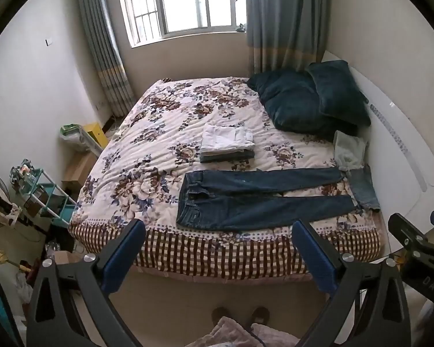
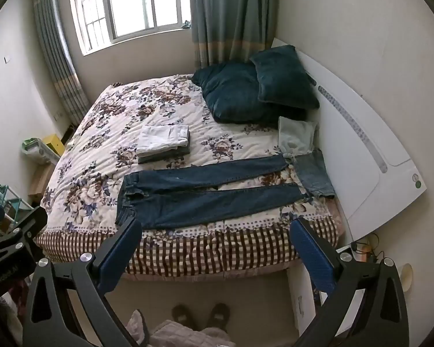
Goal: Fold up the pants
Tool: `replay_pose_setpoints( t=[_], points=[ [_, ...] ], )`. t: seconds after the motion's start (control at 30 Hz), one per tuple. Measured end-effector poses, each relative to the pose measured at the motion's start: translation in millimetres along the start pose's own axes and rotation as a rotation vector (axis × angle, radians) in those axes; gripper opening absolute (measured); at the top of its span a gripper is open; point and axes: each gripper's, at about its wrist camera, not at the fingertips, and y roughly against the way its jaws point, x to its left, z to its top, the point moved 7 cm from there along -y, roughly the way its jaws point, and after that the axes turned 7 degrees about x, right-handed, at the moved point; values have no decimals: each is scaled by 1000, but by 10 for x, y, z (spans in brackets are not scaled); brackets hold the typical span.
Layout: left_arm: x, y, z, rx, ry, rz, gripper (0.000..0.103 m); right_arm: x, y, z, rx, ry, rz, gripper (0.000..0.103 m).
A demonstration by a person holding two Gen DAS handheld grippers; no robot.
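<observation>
Dark blue jeans (image 1: 257,199) lie flat along the near edge of the bed (image 1: 170,248), waistband to the left, legs spread slightly to the right; they also show in the right wrist view (image 2: 205,193). My left gripper (image 1: 218,228) is open and empty, held back above the floor in front of the bed. My right gripper (image 2: 215,228) is open and empty too, at a similar distance. The right gripper's body shows at the right edge of the left wrist view (image 1: 419,248).
A stack of folded white and grey clothes (image 1: 227,143) sits mid-bed behind the jeans. A lighter denim piece (image 1: 363,186) and a pale green cloth (image 1: 348,150) lie at the right. Two teal pillows (image 1: 309,101) lean by the headboard. Cluttered shelves (image 1: 37,196) stand left.
</observation>
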Motion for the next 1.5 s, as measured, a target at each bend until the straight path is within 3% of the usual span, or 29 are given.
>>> replay_pose_setpoints(
  t=[1.5],
  points=[
    [-90,101,179,-33,-1,-2,103,-16,69,37,-20,-2,6,103]
  ],
)
